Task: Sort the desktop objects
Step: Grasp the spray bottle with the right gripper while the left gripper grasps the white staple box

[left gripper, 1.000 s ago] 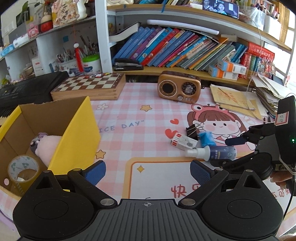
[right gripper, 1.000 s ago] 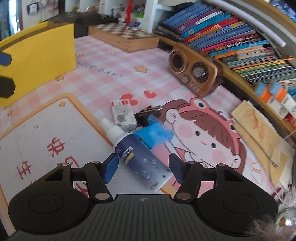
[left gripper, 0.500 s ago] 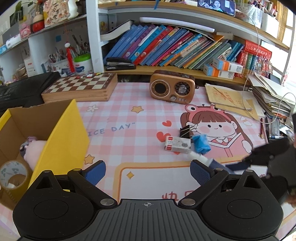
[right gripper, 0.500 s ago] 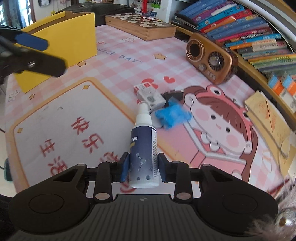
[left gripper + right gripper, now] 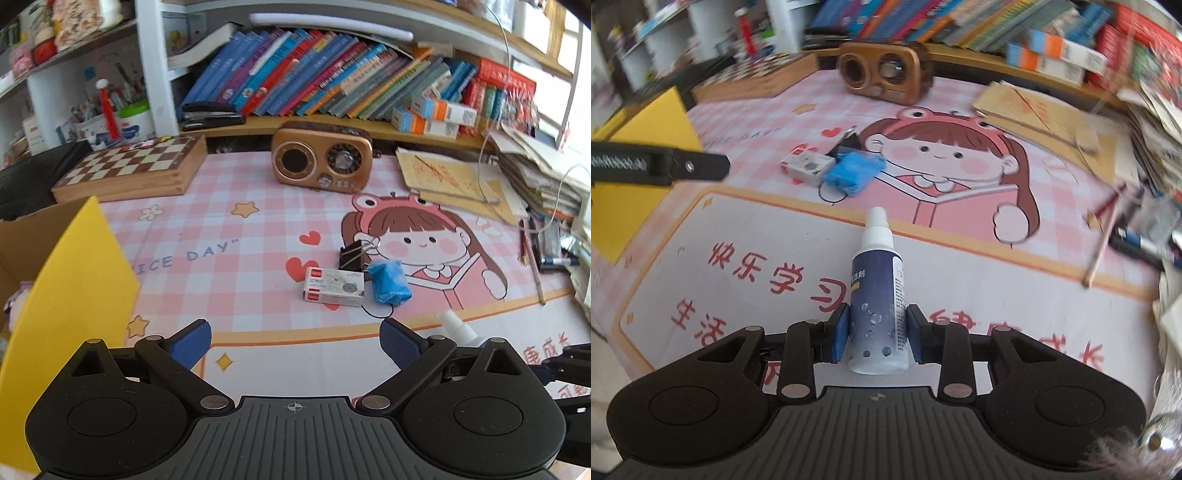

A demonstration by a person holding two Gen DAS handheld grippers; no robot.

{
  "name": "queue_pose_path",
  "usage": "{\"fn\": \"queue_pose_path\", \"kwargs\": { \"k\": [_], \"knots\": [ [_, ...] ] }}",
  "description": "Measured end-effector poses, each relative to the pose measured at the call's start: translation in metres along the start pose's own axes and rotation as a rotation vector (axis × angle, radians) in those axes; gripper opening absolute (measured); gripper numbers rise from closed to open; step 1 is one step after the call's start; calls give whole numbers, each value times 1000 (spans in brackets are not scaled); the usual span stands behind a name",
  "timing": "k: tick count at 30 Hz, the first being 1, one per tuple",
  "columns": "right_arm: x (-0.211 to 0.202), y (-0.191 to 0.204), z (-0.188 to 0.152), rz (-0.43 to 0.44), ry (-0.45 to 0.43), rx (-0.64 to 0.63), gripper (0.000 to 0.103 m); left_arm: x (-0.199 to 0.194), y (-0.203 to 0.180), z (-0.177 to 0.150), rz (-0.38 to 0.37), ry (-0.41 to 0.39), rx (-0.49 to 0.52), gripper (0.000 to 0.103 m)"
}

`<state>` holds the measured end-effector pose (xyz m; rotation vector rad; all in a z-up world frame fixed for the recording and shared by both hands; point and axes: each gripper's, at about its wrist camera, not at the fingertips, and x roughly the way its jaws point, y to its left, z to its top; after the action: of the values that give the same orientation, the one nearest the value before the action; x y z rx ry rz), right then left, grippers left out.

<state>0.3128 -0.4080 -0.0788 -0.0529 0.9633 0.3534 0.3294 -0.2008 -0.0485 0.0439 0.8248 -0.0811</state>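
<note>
My right gripper (image 5: pixel 875 334) holds the spray bottle (image 5: pixel 877 295) btw its pads, nozzle pointing fwd, above the desk mat (image 5: pixel 746 236). My left gripper (image 5: pixel 295 343) has jaws wide, nothing inside. Small box (image 5: pixel 334 287) and blue wad (image 5: pixel 389 282) lie touching, near the binder clip (image 5: pixel 352 254).

R gripper (image 5: pixel 876 334) closed on spray bottle (image 5: pixel 877 306), lifted it off mat.
</note>
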Motion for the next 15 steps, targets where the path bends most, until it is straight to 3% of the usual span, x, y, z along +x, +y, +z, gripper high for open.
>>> {"fn": "queue_pose_path", "kwargs": {
  "k": [4, 11, 15],
  "knots": [
    [1, -2, -3, -6, 2, 30, 31, 16, -7, 2, -20, 9, 33, 98],
    [3, -1, -3, -9, -4, 32, 31, 45, -20, 8, 8, -5, 101, 95],
    [3, -1, -3, -8, -3, 34, 31, 62, -30, 12, -3, -6, 117, 88]
  ]
}}
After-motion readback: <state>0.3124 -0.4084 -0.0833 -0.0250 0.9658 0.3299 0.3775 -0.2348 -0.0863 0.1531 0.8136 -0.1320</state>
